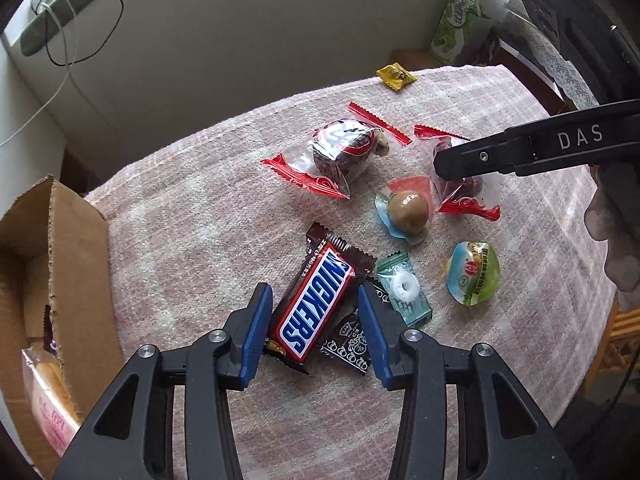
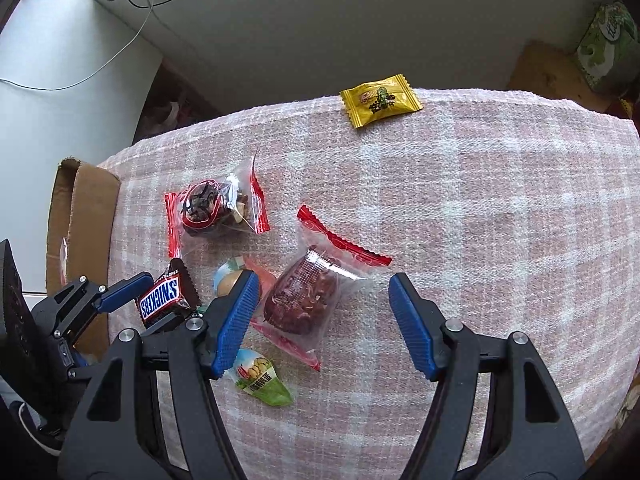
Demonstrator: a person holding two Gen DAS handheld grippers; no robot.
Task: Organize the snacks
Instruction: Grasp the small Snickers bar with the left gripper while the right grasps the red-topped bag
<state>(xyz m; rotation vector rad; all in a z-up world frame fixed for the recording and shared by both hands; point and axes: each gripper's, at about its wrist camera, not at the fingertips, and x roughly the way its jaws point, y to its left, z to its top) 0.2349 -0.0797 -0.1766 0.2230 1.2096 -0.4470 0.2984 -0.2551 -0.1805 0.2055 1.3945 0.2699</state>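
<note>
A Snickers bar [image 1: 316, 304] lies slanted on the pink plaid cloth [image 1: 192, 208], over a small dark-wrapped candy [image 1: 348, 344]. My left gripper [image 1: 314, 296] points down with its blue pads on either side of the bar; a gap shows on the right side, so it is open. A clear, red-edged packet with a dark red date [image 2: 304, 300] lies between the wide-open pads of my right gripper [image 2: 323, 280], closer to the left pad. A second date packet [image 2: 216, 212] sits farther back.
An open cardboard box [image 1: 60, 260] with packets inside stands at the table's left edge. A brown ball snack [image 1: 406, 208], a green pouch [image 1: 474, 272] and a mint ring packet [image 1: 404, 292] lie near the bar. A yellow candy [image 2: 380, 100] rests at the far edge.
</note>
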